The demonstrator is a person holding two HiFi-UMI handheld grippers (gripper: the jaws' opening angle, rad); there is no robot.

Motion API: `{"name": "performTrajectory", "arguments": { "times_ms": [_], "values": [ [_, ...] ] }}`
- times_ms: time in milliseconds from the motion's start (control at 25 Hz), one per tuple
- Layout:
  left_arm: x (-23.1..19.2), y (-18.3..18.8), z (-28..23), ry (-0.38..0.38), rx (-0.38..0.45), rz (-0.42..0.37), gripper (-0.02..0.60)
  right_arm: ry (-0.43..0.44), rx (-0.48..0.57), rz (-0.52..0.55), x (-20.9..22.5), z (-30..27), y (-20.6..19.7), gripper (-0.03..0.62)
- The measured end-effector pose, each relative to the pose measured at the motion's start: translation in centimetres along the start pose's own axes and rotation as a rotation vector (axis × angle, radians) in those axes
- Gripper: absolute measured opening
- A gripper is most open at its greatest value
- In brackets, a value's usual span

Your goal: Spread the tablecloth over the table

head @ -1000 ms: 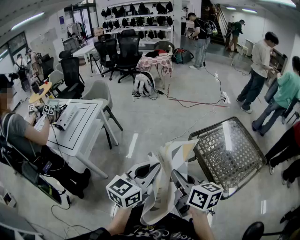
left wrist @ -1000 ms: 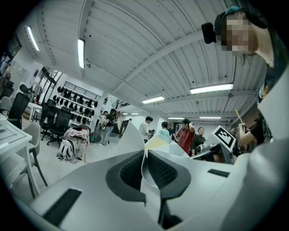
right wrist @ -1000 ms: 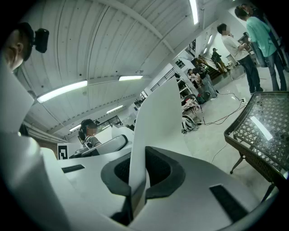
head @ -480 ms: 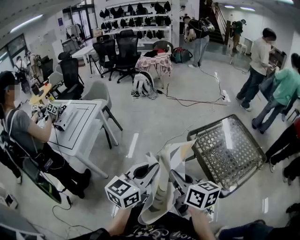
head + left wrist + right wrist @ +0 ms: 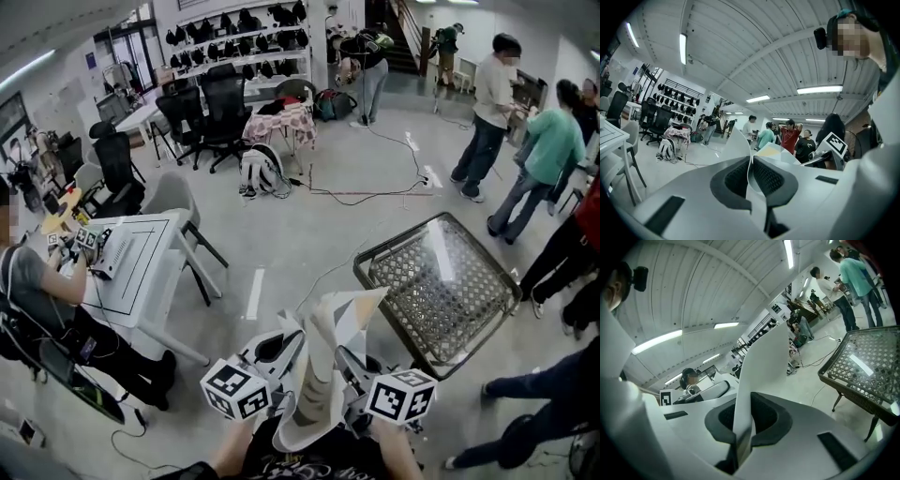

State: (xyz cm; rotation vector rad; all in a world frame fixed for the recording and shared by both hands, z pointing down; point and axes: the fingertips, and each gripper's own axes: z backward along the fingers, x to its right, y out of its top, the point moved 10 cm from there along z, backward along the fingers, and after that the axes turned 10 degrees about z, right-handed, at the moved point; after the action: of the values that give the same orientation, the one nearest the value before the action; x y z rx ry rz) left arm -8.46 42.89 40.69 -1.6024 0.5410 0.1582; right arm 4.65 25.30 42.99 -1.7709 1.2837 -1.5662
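A folded pale tablecloth (image 5: 323, 375) with grey and yellow patches stands up between my two grippers at the bottom middle of the head view. My left gripper (image 5: 279, 345) is shut on its left edge and my right gripper (image 5: 353, 364) on its right edge. In the left gripper view a thin fold of the cloth (image 5: 736, 145) runs up out of the closed left gripper (image 5: 751, 174). In the right gripper view a broad white sheet of the cloth (image 5: 761, 362) rises from the clamped right gripper (image 5: 742, 430). The glass-topped metal table (image 5: 436, 291) stands just ahead to the right; the table (image 5: 867, 362) also shows in the right gripper view.
A white table (image 5: 131, 267) with a seated person (image 5: 37, 291) is at the left, with chairs (image 5: 173, 202) beside it. A cable (image 5: 375, 192) lies on the floor beyond. People stand at the right (image 5: 548, 150), and someone's legs (image 5: 534, 431) are close at the lower right.
Both grippers, still clamped on the cloth, have drifted slightly toward the glass table, which now sits nearer the picture's middle. Bystanders at the right have shifted.
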Motion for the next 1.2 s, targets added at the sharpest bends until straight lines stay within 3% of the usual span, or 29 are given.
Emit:
{"name": "performTrajectory", "arguments": {
  "times_ms": [320, 640, 800, 1000, 1200],
  "values": [
    [0.4, -0.5, -3.5, -0.109, -0.120, -0.019, 0.026, -0.106, 0.057, -0.097, 1.5, 2.0, -1.6, 0.017],
    [-1.7, 0.1, -5.7, -0.282, -0.211, -0.003, 0.026, -0.290, 0.149, -0.168, 0.8, 2.0, -2.3, 0.017],
    [-2.5, 0.2, -6.5, -0.426, -0.295, -0.044, 0.026, -0.407, 0.234, -0.236, -0.7, 2.2, -3.4, 0.015],
    [-1.9, -1.0, -8.3, -0.636, -0.408, -0.150, 0.026, -0.565, 0.354, -0.352, -2.5, 4.3, -6.0, 0.015],
    [0.0, -2.6, -10.8, -0.778, -0.501, -0.126, 0.026, -0.713, 0.451, -0.448, -4.3, 7.0, -8.3, 0.015]
  ]
}}
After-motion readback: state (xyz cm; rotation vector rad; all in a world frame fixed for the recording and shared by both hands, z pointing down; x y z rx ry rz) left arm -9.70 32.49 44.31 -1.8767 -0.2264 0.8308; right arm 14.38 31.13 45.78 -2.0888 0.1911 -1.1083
